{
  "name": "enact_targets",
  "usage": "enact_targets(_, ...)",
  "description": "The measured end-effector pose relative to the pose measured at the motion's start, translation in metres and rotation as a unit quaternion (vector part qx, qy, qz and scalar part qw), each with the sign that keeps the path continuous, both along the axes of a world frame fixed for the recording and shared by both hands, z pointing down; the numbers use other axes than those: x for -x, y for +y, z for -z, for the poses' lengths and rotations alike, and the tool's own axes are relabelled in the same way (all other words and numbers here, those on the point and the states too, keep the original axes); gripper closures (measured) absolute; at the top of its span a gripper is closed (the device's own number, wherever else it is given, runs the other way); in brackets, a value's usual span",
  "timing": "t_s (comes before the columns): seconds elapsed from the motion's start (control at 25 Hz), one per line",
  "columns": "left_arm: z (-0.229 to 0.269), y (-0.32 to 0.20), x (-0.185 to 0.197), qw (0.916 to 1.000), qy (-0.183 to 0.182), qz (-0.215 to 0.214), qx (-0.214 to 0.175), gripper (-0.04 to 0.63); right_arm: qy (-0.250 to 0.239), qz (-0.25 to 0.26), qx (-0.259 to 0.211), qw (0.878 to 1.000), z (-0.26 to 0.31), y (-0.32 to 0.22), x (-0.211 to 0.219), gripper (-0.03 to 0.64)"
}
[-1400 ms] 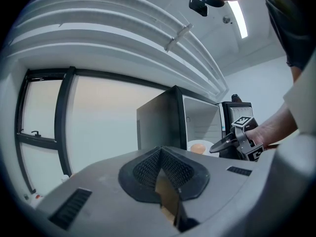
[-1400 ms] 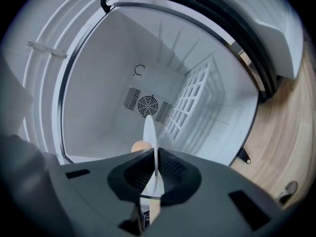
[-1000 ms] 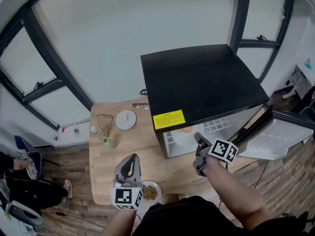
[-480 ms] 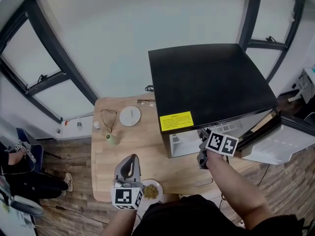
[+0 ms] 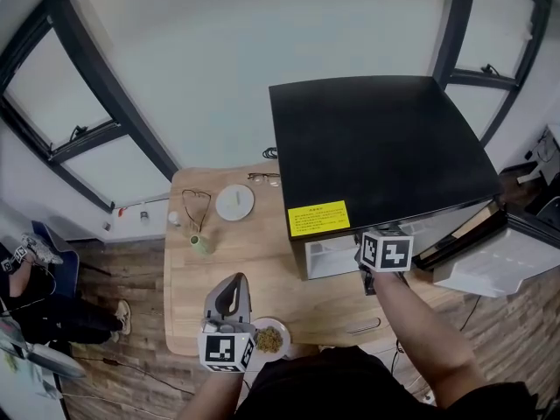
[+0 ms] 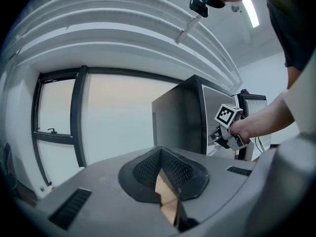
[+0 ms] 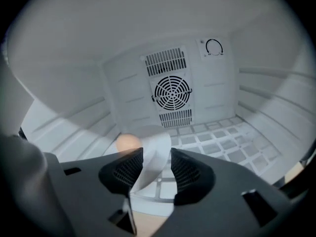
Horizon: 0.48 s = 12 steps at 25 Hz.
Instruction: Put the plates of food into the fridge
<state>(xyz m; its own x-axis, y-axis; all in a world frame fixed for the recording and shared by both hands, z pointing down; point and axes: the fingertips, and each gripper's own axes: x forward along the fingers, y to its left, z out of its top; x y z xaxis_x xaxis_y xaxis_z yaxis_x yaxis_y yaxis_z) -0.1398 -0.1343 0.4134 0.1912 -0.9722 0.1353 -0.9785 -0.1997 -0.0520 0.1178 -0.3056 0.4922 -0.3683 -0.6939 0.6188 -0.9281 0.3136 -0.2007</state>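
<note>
**One plate inside the fridge, one out on the bench**

Fridge (image 5: 376,147): small, black top, yellow label (image 5: 318,217) at the top's front edge, white inside. Its door (image 5: 494,261) is swung open to the right. It stands on the right half of the bench (image 5: 262,278).

First plate (image 7: 154,149): white, blurred, round orange-tan food (image 7: 127,143) at its left, low inside the fridge over the left part of the wire shelf (image 7: 217,144).

Second plate (image 5: 268,339): white, brownish-green food, flat at the bench's front edge, well apart from the fridge.

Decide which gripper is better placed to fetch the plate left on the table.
Left. The left gripper sits beside that plate; the right gripper reaches into the fridge, its jaws just opened with the first plate between them.
</note>
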Motion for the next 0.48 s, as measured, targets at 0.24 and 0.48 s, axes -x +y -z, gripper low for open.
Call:
enact_targets(0.24, 0.001, 0.0, -0.002, 1.0, 0.0, 0.004, 0.004, 0.592, 0.023, -0.011, -0.024, 0.999, -0.003, -0.002, -0.011, 0.422)
enact_targets(0.48, -0.003, 0.003, -0.008, 0.9998, 0.015, 0.001, 0.015, 0.592, 0.006, -0.009, -0.102, 0.995, 0.025, 0.007, -0.022, 0.422)
